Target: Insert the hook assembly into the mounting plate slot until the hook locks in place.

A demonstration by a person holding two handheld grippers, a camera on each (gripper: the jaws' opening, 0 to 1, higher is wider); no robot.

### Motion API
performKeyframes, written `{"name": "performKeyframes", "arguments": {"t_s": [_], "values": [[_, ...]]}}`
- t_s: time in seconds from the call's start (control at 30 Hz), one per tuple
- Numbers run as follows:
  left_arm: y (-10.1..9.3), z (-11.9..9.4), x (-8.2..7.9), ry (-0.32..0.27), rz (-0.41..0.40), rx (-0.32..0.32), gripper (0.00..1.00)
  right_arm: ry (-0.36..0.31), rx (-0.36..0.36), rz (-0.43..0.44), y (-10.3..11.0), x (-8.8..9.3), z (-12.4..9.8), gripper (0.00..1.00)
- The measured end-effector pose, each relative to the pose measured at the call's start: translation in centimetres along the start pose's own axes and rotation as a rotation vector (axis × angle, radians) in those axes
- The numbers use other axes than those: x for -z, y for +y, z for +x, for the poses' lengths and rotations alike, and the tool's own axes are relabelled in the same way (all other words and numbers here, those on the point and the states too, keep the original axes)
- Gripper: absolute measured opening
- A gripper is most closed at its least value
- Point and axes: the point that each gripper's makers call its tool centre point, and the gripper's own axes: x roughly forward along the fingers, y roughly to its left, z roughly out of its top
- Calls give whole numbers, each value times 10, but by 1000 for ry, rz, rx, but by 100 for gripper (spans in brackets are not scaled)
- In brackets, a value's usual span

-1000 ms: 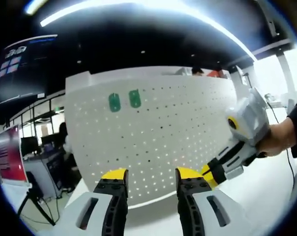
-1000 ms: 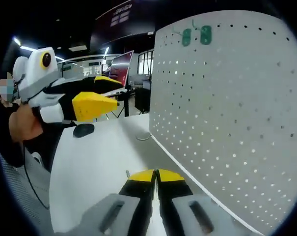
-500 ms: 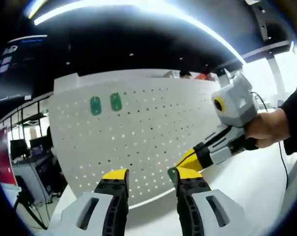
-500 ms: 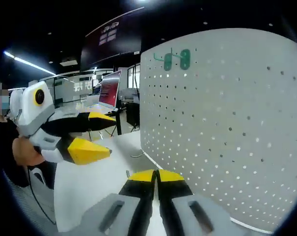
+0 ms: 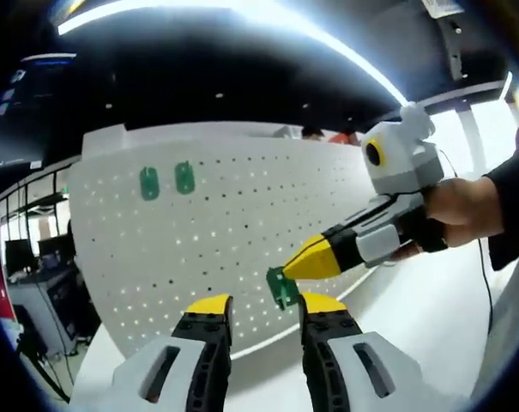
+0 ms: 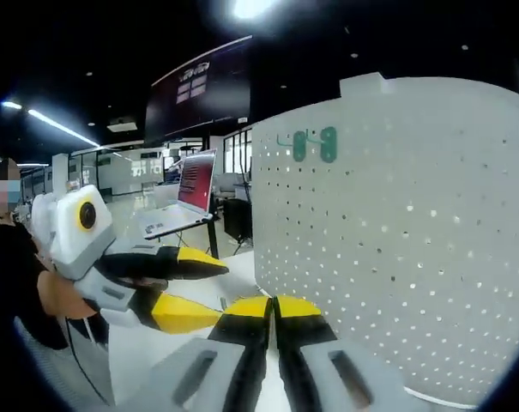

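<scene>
Place: an open-plan office or tech lab with a demo bench.
Ceiling: dark, with long strip lights (image 5: 242,10) at 12 o'clock in the left gripper view.
Signage: large dark hanging display panel (image 6: 199,94) at 11 o'clock in the right gripper view.
Furniture: open silver laptop (image 6: 184,196) on a stand; white desk (image 5: 431,318).
Fixture: white perforated pegboard panel (image 5: 233,223) standing on the desk.

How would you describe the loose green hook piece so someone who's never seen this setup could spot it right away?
Start at the big white pegboard standing on the white table. Two green hooks hang side by side near its upper left. The piece you want is the third green hook piece, lower down and off the board, pinched at the yellow tip of the right gripper.
</scene>
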Motion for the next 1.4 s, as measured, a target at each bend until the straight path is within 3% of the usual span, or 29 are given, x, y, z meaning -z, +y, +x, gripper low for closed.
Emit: {"name": "performKeyframes", "arguments": {"t_s": [0.9, 1.4], "values": [[-4, 1, 0, -5, -3, 34, 5, -14, -58, 3, 32, -7, 5, 0], [-3, 1, 3, 2, -18, 33, 3, -6, -64, 18, 33, -4, 5, 0]]}}
